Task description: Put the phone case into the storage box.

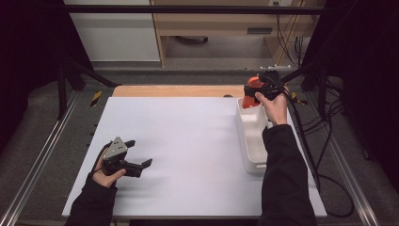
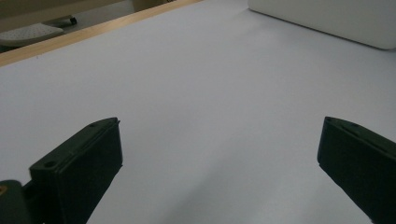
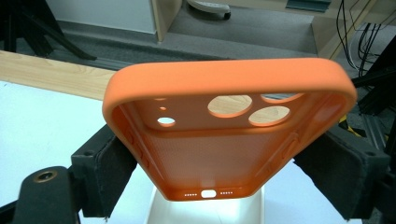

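There is one orange phone case [image 3: 229,135], and the right gripper [image 1: 256,92] holds it by its two long sides, up above the far end of the one white tray [image 1: 254,141] at the right of the counter [image 1: 188,155]. The left gripper [image 1: 136,160] rests near the left edge, its two fingers [image 2: 79,172] spread wide with nothing between them.
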Available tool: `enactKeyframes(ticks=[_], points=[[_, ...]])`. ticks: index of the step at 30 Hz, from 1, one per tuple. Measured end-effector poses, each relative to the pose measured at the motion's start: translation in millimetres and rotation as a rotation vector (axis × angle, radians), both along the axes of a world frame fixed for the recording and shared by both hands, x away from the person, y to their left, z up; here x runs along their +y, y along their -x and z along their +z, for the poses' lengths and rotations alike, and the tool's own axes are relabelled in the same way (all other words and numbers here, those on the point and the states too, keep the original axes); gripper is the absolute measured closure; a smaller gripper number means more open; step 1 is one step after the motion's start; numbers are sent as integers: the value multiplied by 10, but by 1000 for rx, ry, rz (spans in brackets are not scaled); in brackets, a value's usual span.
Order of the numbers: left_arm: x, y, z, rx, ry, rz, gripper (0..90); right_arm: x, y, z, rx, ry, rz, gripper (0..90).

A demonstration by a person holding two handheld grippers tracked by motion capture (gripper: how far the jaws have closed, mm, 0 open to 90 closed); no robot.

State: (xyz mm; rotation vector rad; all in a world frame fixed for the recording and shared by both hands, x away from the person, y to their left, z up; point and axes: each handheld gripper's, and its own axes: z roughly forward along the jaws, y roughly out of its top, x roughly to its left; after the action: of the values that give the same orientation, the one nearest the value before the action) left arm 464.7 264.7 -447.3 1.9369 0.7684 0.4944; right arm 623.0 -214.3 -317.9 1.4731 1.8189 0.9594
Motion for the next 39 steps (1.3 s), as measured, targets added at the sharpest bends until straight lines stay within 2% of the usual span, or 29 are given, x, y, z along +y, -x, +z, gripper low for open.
enactKeyframes(ticks=[15, 39], points=[[-16, -5, -20, 5, -9, -2, 0, 21, -103, -170, 32, -20, -27, 152], [-22, -15, -45, 12, -16, -7, 0, 27, -246, -457, 91, 3, -71, 152]])
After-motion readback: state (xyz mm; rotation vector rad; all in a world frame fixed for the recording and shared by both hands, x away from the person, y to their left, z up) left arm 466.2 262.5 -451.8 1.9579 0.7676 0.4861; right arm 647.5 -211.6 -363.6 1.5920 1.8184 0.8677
